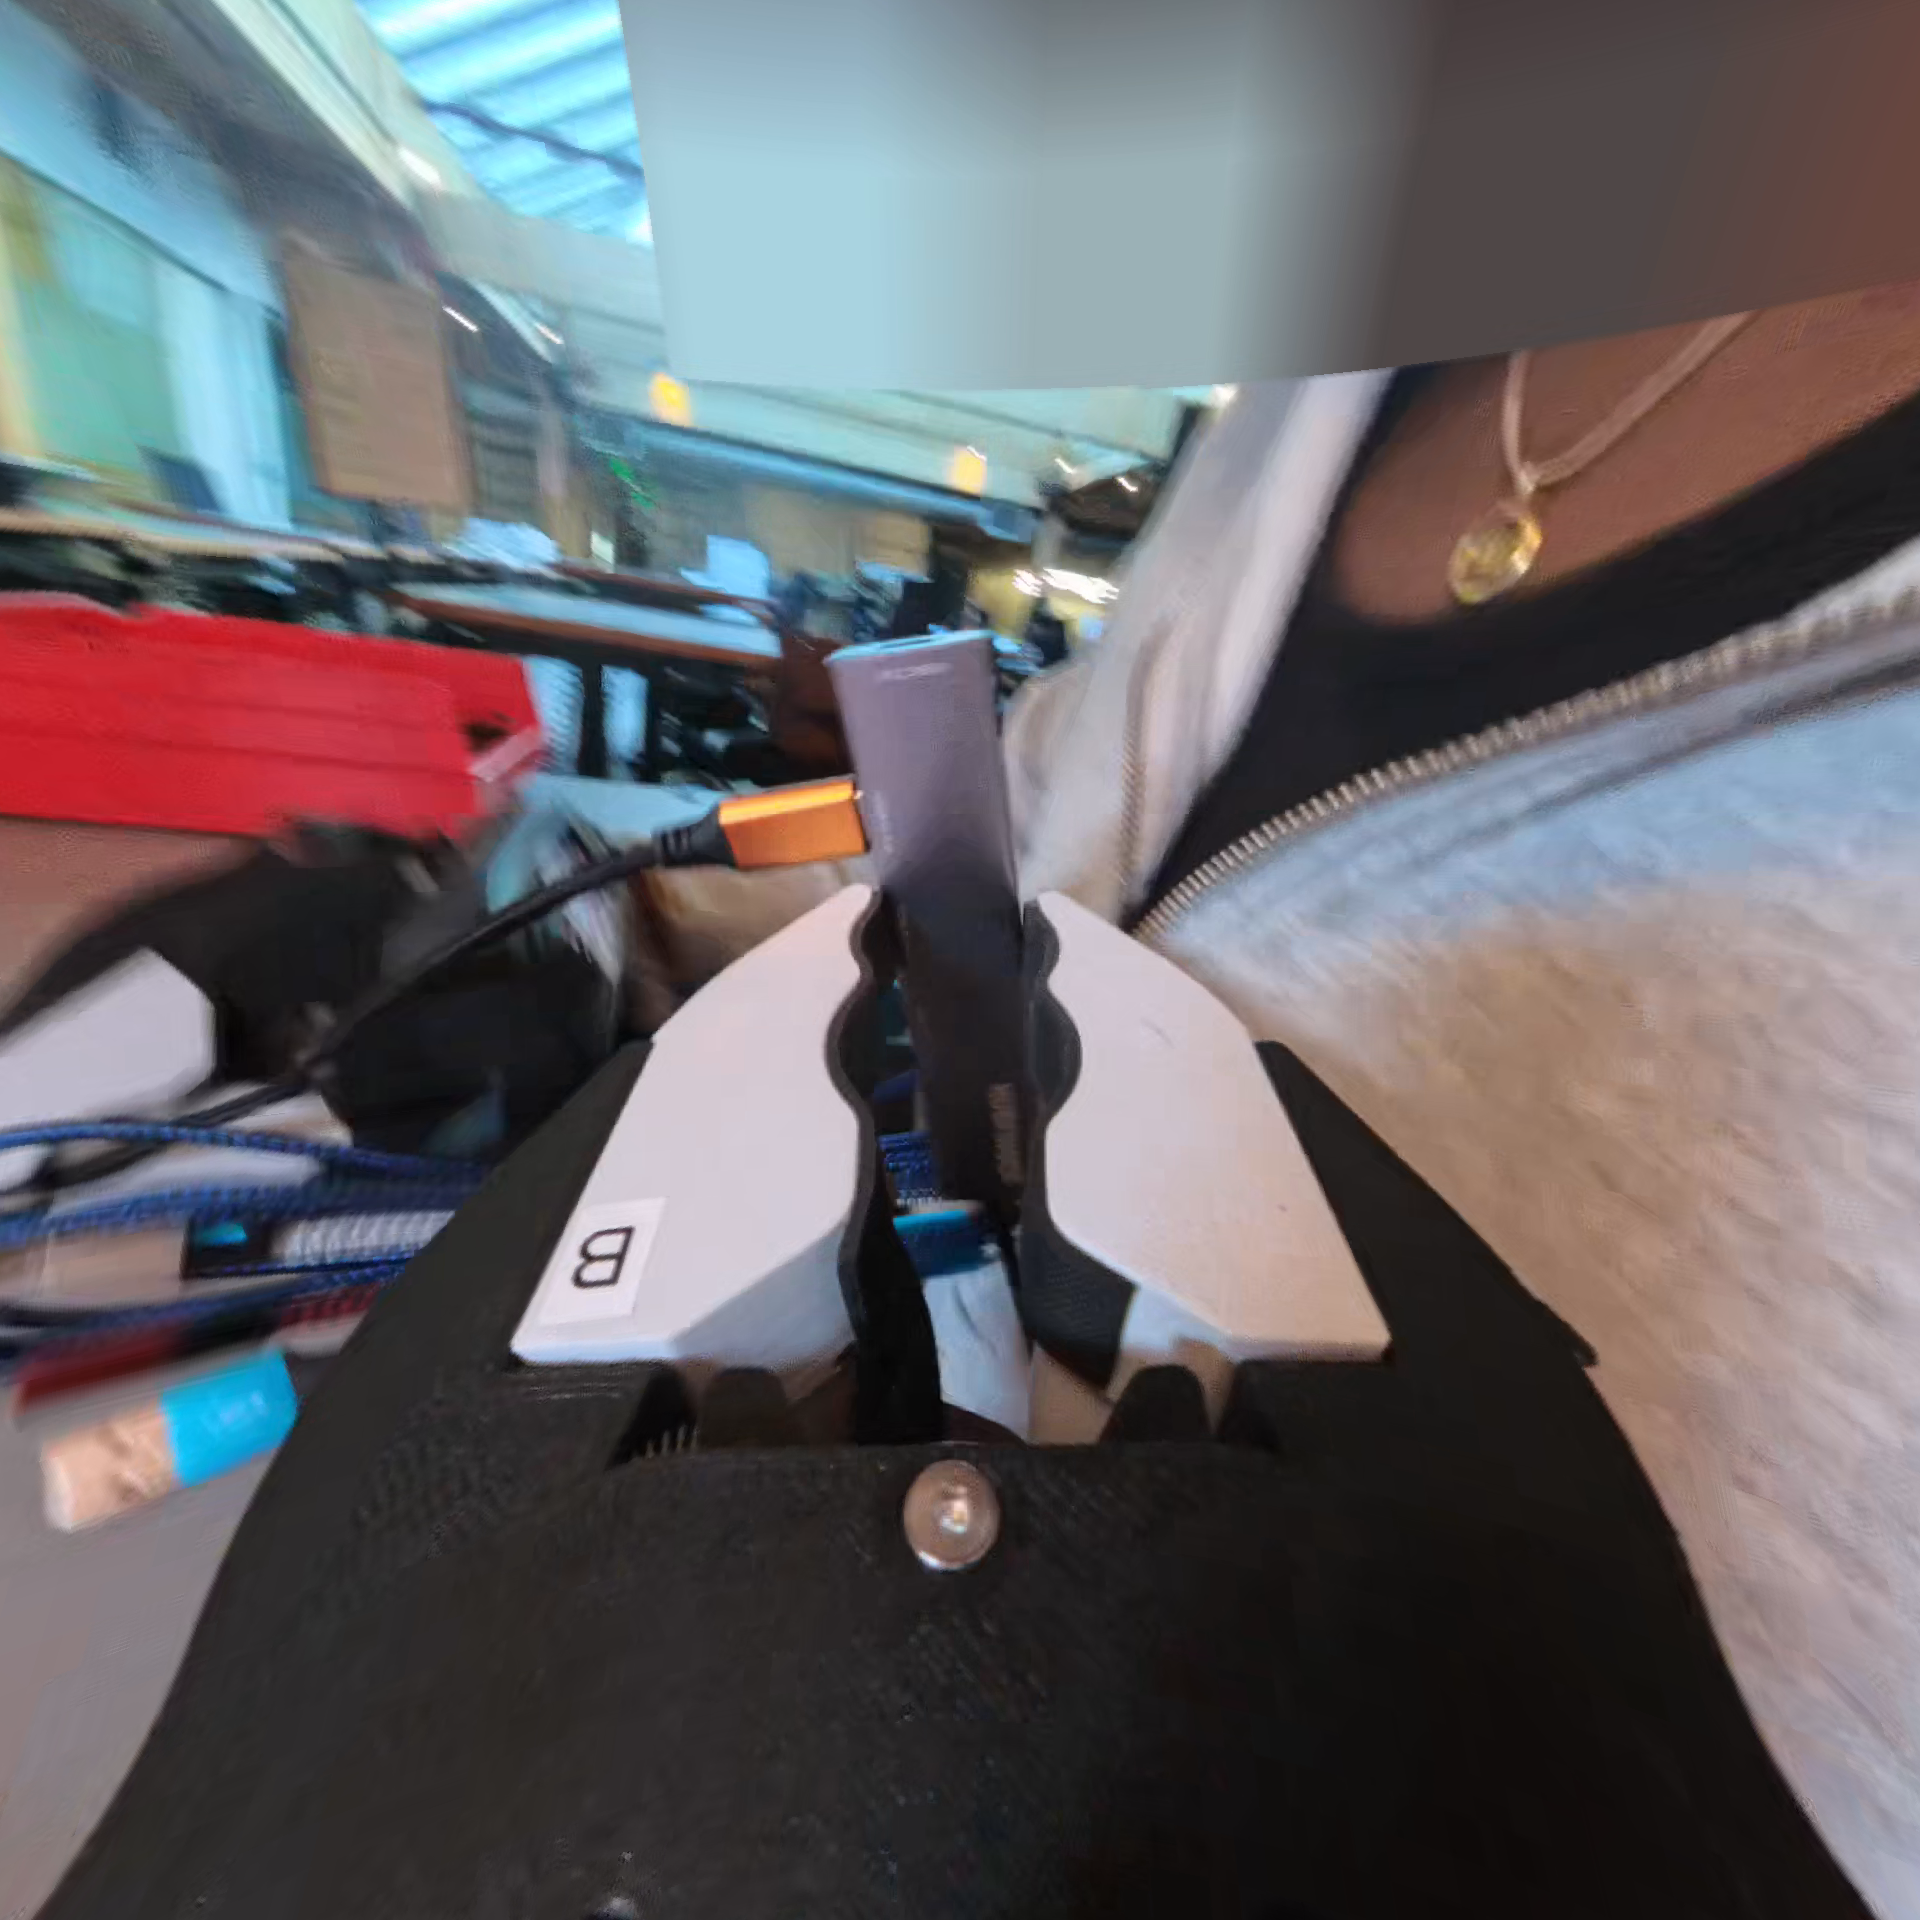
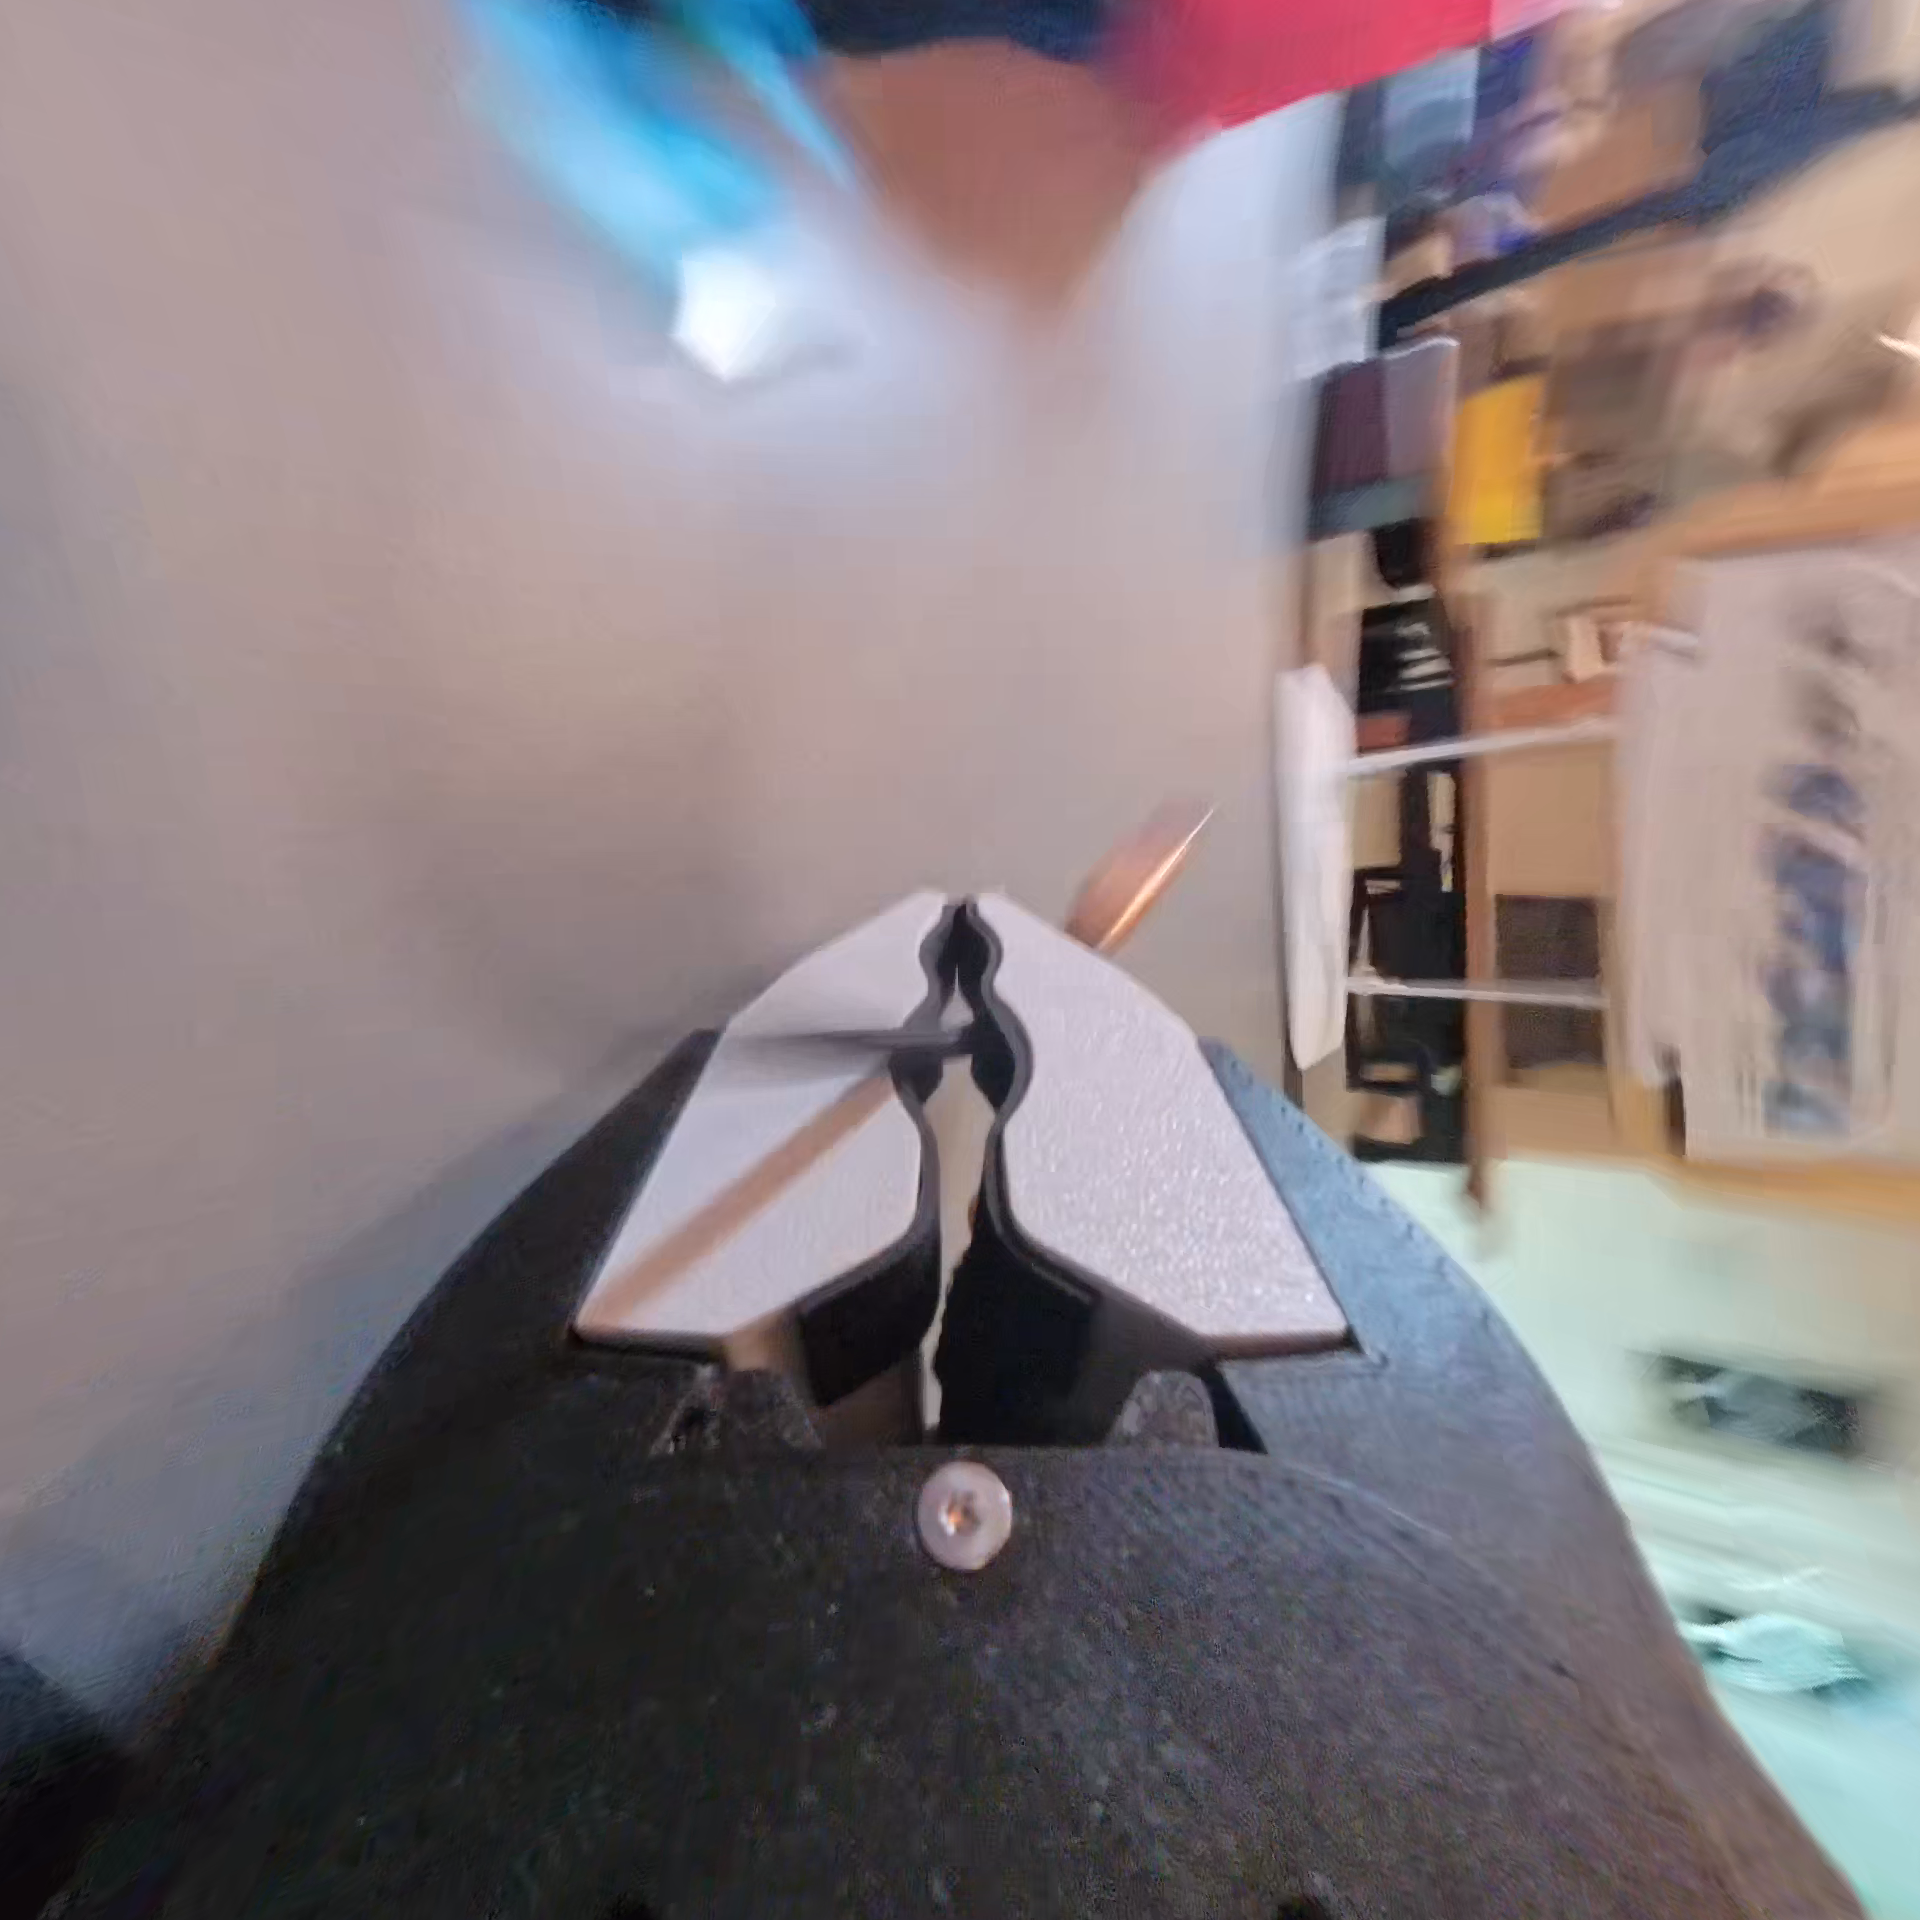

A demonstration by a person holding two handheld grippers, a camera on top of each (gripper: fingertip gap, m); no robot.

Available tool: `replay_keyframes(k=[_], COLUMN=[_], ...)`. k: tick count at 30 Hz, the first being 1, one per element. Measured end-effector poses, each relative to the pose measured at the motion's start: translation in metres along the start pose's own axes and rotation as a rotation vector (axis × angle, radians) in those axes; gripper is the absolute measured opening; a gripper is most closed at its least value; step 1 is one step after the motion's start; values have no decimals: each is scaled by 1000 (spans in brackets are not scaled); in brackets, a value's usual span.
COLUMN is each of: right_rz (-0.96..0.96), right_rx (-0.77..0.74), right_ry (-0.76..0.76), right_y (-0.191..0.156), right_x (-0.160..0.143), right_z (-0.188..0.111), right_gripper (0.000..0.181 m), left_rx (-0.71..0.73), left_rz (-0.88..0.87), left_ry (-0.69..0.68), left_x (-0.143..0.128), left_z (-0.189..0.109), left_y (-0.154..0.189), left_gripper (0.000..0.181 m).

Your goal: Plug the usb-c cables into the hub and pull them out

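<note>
The left gripper (image 1: 951, 914) has its jaws narrow, clamped on the grey hub (image 1: 935, 831), which sticks out past the tips. An orange plug (image 1: 795, 824) sits in the hub's left side, just beyond the jaws. The right gripper (image 2: 964, 906) has jaws nearly closed on a thin cable (image 2: 831, 1039); the blurred surface (image 2: 520, 727) lies beyond.

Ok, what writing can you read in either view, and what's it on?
I won't quote writing; here is where it stands.
White sticker on a finger of the left hand-held gripper: one large printed character.
Grey hub: faint print, too small to read.
Blue cable tag, lower left: blurred.
Right wrist view: none visible.
</note>
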State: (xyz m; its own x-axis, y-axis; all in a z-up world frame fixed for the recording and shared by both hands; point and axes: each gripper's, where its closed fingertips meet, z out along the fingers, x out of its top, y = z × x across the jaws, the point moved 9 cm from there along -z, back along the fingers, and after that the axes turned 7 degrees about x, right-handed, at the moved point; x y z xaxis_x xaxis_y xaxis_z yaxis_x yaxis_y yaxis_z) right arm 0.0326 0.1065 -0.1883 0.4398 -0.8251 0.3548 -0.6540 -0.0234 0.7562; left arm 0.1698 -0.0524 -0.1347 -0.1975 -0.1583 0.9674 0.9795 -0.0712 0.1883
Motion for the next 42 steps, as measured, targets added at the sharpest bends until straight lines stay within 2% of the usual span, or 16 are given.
replay_keyframes(k=[1, 2, 3, 5, 9, 14, 18, 24, 28, 30, 32, 34, 36, 38, 40, 42], right_rz=[176, 234, 184, 190, 304, 308, 235, 224, 236, 257, 295, 415, 545, 668, 727, 722], right_rx=[-3, -61, -137, -132, -171, -190, -147, -119, 11, 14, 80, 181, 240, 291, 379, 481], right_ry=[172, 312, 354, 372, 522, 553, 491, 526, 532, 539, 553, 580, 685, 894, 1068, 1143], right_y=[16, 35, 46, 50, 55, 44, 34, 35, 30, 30, 30, 34, 40, 47, 49, 45], right_x=[14, 30, 38, 33, 29, 23, 18, 12, 7, -1, -9, -18, -26, -24, -13, 4], right_z=[-22, -43, -54, -50, -71, -83, -80, -89, -88, -92, -99, -109, -122, -135, -140, -131], right_gripper=[0, 0, 0, 0, 0, 0, 0, 0, 0, 0, 30, 54, 60, 57, 50, 44], left_rx=[27, 97, 147, 255, 236, 218, 192, 89, 69, 82, 106, 113, 97, 69, 37, -7], left_rz=[11, -20, -61, -5, 3, -65, -81, -170, -197, -178, -150, -133, -124, -105, -70, -47], left_ry=[10, 90, 115, 69, 87, 161, 183, 296, 286, 269, 233, 202, 178, 141, 84, 32], left_x=[-2, 4, 8, 16, 27, 27, 26, 29, 27, 27, 25, 24, 23, 21, 19, 16], left_z=[-4, -11, -15, -15, -23, -30, -32, -41, -42, -40, -38, -35, -33, -30, -24, -19], left_y=[-1, -11, -23, -38, -51, -55, -55, -57, -59, -58, -57, -56, -55, -53, -49, -45], left_gripper=[24, 24, 23, 23, 24, 24, 24, 24, 24, 24, 24, 24, 24, 24, 24, 24])
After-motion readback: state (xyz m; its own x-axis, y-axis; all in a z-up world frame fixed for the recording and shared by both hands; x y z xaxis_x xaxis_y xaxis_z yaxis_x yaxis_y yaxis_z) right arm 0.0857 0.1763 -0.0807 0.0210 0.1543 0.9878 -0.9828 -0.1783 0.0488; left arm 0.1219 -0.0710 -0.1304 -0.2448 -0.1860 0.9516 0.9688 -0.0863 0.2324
